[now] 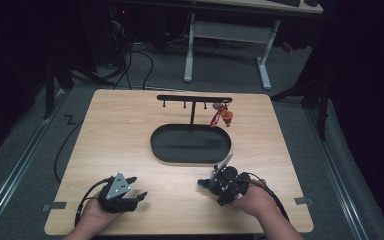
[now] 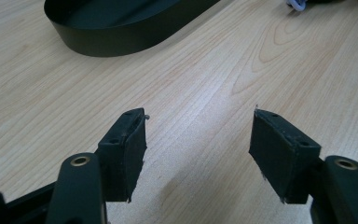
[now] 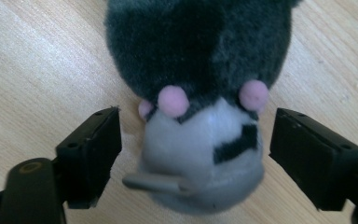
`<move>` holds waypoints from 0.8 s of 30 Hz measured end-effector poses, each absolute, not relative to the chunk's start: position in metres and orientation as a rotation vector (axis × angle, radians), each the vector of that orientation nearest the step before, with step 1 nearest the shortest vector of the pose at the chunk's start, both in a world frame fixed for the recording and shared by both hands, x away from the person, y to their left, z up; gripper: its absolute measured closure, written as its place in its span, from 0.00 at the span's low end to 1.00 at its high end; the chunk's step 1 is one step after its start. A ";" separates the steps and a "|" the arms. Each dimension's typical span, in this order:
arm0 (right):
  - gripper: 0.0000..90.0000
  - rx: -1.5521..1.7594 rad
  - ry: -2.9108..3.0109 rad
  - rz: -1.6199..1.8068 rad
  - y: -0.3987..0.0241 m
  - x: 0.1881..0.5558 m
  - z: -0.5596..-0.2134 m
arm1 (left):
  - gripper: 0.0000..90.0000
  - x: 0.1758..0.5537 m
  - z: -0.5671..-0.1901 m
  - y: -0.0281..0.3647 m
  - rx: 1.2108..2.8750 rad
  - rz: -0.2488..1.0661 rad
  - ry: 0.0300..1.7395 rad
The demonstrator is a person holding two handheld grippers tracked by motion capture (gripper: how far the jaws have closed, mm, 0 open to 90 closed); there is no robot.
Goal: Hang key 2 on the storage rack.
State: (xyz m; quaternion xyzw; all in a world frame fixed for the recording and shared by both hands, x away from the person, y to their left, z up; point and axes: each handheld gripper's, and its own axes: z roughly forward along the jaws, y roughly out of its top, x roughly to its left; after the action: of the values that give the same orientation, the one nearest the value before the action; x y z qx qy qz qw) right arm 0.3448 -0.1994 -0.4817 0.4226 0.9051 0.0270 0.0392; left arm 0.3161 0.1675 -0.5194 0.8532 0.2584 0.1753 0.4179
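Looking down from the high view, I saw my right gripper [image 1: 219, 176] low over the wooden table [image 1: 120, 130], just in front of the near rim of the black oval tray [image 1: 160, 150]. In the right gripper view a small plush toy [image 3: 200, 93] lay on the wood between its two black jaws. The toy had a dark grey fuzzy part farther from the camera, a pale grey part nearer it with a black patch, and small pink pompoms where the two met. Both jaws stood wide, one on each side of the pale part, with bare wood showing between each pad and the plush, so I had no hold on it. A short grey stub stuck out of the toy's near end.

My left gripper [image 1: 136, 188] sat near the table's front edge, well apart from the toy. In the left gripper view its jaws gaped over bare wood with nothing between them, and the tray's wall showed farther off.

At the back of the tray stood a thin black rack [image 1: 194, 99] with small hooks; a red strap with an orange charm [image 1: 226, 116] hung near its right end.
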 end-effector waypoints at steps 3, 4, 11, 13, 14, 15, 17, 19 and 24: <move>0.27 1.295 2.784 0.084 -0.198 0.346 -0.485 | 0.40 0.316 -0.520 0.168 2.140 0.438 0.652; 0.29 1.297 2.784 0.082 -0.197 0.346 -0.486 | 0.40 0.317 -0.520 0.168 2.141 0.437 0.651; 0.38 1.288 2.794 0.091 -0.197 0.347 -0.489 | 0.40 0.317 -0.520 0.166 2.146 0.437 0.641; 0.42 1.280 2.793 0.087 -0.199 0.348 -0.489 | 0.40 0.317 -0.520 0.165 2.147 0.436 0.639; 0.44 1.292 2.797 0.097 -0.199 0.348 -0.489 | 0.40 0.317 -0.520 0.165 2.147 0.436 0.638; 0.47 1.296 2.801 0.095 -0.200 0.348 -0.488 | 0.40 0.317 -0.520 0.165 2.148 0.436 0.639; 0.49 1.306 2.802 0.089 -0.199 0.348 -0.488 | 0.40 0.317 -0.520 0.165 2.147 0.436 0.638; 0.50 1.323 2.812 0.097 -0.199 0.348 -0.486 | 0.40 0.317 -0.520 0.164 2.147 0.436 0.639; 0.51 1.322 2.795 0.108 -0.198 0.349 -0.479 | 0.40 0.317 -0.520 0.165 2.149 0.439 0.638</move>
State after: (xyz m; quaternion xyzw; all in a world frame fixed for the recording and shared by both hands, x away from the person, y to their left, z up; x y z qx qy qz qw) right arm 0.3488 -0.1979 -0.4791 0.4271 0.9032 0.0349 0.0238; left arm 0.3169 0.1646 -0.5198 0.8557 0.2542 0.1747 0.4155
